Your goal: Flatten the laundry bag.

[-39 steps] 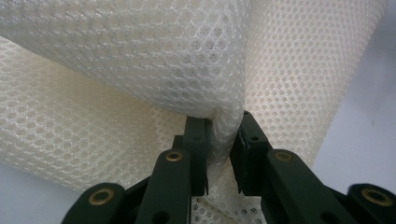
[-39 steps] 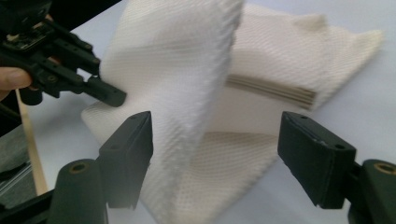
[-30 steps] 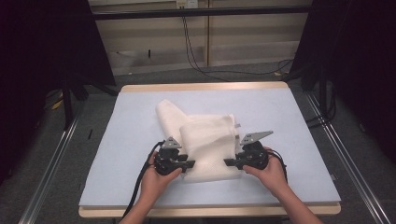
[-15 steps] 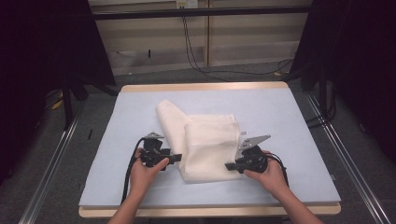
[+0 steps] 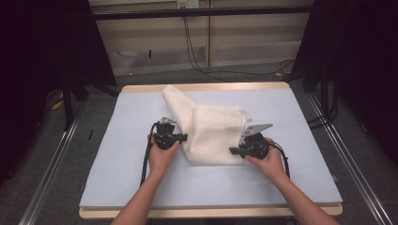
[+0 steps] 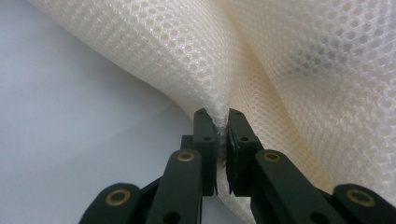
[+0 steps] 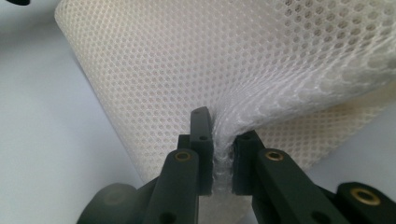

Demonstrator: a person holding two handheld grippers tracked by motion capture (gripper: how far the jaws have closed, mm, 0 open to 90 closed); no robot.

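Since a moment ago, my left gripper (image 5: 184,137) has slid back to the cream mesh cloth (image 5: 213,133) mid-table and its jaws have just closed on the left edge. My right gripper (image 5: 233,150) pinches the right edge. I'd lift both evenly, keeping the fabric taut.

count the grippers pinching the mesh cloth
2: the left gripper clamps the mesh cloth at its left edge, the right gripper at its right edge near the front.
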